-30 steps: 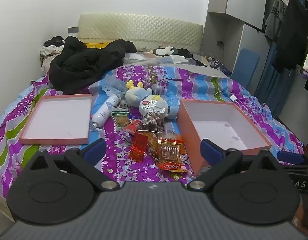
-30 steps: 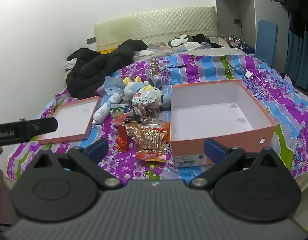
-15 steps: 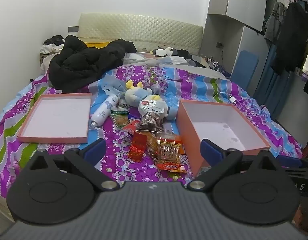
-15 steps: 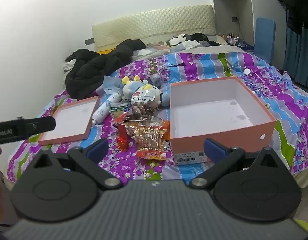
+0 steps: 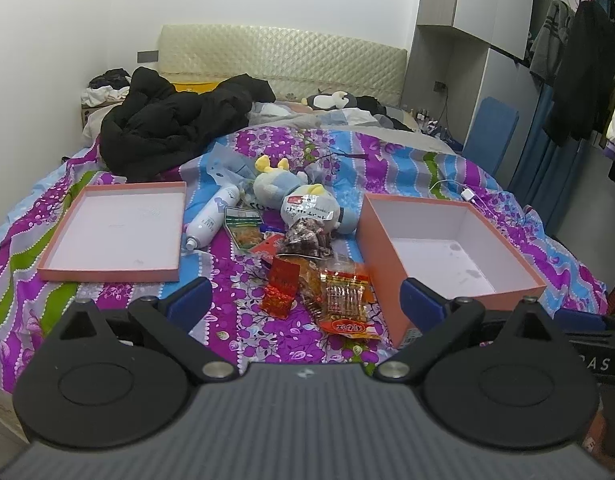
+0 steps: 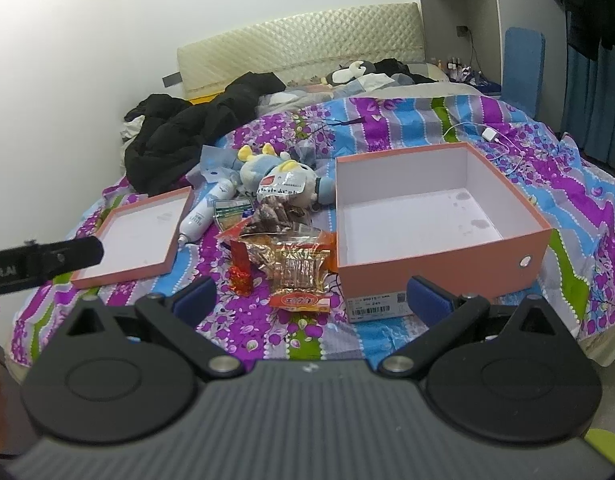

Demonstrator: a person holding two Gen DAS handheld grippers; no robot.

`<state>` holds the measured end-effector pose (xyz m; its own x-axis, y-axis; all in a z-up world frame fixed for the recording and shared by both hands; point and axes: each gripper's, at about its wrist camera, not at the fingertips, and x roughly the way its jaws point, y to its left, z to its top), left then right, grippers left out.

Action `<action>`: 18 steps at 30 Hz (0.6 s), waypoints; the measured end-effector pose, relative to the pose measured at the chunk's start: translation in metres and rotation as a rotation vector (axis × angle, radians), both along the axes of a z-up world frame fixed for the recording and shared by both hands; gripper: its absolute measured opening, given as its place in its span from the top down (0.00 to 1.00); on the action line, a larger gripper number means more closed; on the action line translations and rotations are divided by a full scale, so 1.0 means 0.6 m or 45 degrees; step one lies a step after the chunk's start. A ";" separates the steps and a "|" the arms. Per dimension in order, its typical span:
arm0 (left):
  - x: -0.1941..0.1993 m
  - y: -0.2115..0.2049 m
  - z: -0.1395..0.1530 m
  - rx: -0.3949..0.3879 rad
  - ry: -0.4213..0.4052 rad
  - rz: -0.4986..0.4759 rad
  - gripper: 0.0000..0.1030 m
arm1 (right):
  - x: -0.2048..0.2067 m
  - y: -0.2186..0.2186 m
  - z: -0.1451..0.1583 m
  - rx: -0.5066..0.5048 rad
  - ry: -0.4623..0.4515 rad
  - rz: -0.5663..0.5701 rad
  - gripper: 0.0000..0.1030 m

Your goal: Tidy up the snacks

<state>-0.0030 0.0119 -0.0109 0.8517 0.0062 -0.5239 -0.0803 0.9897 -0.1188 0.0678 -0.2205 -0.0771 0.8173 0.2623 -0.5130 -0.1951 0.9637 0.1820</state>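
On the bed's purple floral striped quilt (image 5: 119,292), at ten o'clock from the left tool (image 5: 303,304), lies a shallow pink cardboard lid (image 5: 115,232); a white spray bottle (image 5: 211,216) is just beside it. At twelve o'clock sits the heap of crinkly snack packets (image 5: 331,288), and at two o'clock the deep pink cardboard box (image 5: 447,248). Both the left tool and the right tool (image 6: 311,300) gape wide, holding nothing.

bed (image 5: 107,292), box (image 5: 391,248), lid (image 5: 107,274), snack pkts (image 5: 343,300), maybe spray btl (image 5: 211,218)
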 end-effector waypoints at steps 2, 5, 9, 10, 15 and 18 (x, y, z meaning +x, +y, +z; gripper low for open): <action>-0.001 0.001 -0.002 -0.001 -0.003 0.002 0.02 | 0.000 0.000 -0.001 -0.009 -0.007 -0.003 0.00; -0.002 0.001 -0.004 -0.001 -0.002 0.001 0.02 | 0.000 0.002 0.000 -0.010 -0.007 -0.004 0.00; -0.005 0.003 -0.006 -0.006 -0.003 0.002 0.02 | 0.000 0.005 -0.001 -0.021 -0.005 -0.008 0.00; -0.005 0.002 -0.006 -0.003 -0.005 0.003 0.02 | -0.001 0.005 -0.002 -0.021 -0.004 -0.009 0.00; -0.009 0.004 -0.008 0.005 -0.022 0.012 0.02 | -0.002 0.005 0.000 -0.015 -0.005 -0.007 0.00; -0.008 0.007 -0.012 0.016 -0.017 0.018 0.01 | -0.002 0.006 -0.002 -0.006 -0.002 -0.005 0.00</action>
